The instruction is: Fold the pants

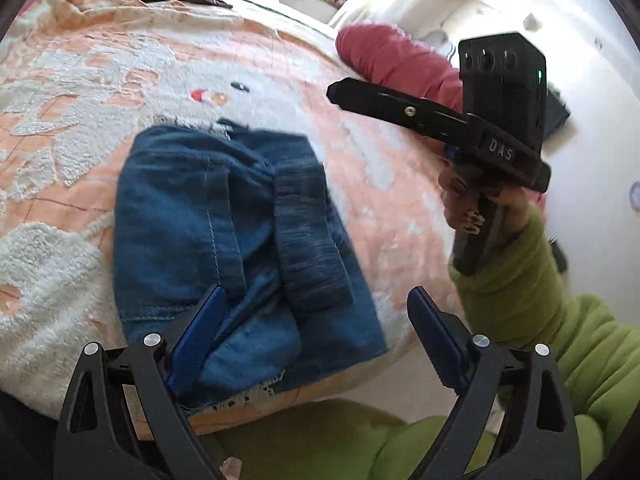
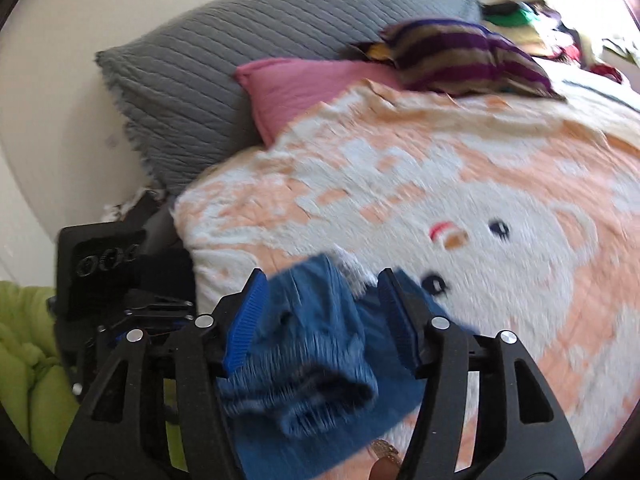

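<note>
Folded blue jeans (image 1: 240,240) lie on a peach and white blanket (image 1: 120,80) near the bed's front edge, with a dark folded band across the top. My left gripper (image 1: 317,290) hovers over their near end, open wide, with nothing touching its blue pads (image 1: 200,332). A hand in a green sleeve (image 1: 516,280) holds the right gripper up at the right, away from the cloth. In the right wrist view my right gripper (image 2: 322,276) is open. The jeans (image 2: 312,360) show blurred between its fingers, lying below them and not pressed.
A grey pillow (image 2: 200,80), a pink pillow (image 2: 296,84) and a striped cushion (image 2: 460,52) sit at the head of the bed. A red bolster (image 1: 396,60) lies at the far side. Clothes are piled beyond (image 2: 540,32). Green fabric (image 1: 320,448) is below the bed edge.
</note>
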Motion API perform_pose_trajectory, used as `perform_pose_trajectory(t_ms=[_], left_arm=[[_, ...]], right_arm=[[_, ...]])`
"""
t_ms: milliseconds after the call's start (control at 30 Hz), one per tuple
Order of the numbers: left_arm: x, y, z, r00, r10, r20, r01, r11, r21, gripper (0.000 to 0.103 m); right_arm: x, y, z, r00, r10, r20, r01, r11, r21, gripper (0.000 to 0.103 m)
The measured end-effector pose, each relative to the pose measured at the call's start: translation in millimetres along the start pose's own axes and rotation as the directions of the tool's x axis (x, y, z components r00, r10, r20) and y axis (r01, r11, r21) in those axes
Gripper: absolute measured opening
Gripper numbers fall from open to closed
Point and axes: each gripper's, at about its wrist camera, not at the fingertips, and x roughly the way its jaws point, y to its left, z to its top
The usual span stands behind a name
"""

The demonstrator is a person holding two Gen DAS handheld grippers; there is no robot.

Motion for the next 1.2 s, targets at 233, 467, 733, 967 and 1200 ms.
perform_pose_trajectory(t_ms=[233,467,733,967,1200], left_arm=[[14.7,-2.4,-6.0,0.998,0.043,-0.038,-0.043,0.999,0.018,0.091],[-24.7,-5.7,-12.1,0.990,0.121,0.066,-0.124,0.992,0.034,0.087],[-5.1,1.2,-11.4,0.950,0.313,0.018,-0.313,0.944,0.103,0.024],[2.6,-12.3,-29.5,0.930,0.367,0.002,-0.361,0.914,0.186,0.022],[-5.4,-9.1,-36.8,0.941,0.339,0.006,-0.336,0.929,0.155,0.023]], right_arm=[[40.9,-6.8,-39.9,0.959,-0.192,-0.207,0.188,0.981,-0.038,0.056],[12.2,3.0,-25.3,0.985,-0.122,-0.121,0.118,0.992,-0.039,0.066],[80.8,0.5,7.9,0.953,-0.135,-0.272,0.109,0.988,-0.108,0.043],[97.8,18.6,-5.9,0.926,-0.233,-0.298,0.167,0.959,-0.230,0.005],[106.1,12.0,-9.4,0.917,-0.275,-0.288,0.226,0.955,-0.193,0.008]])
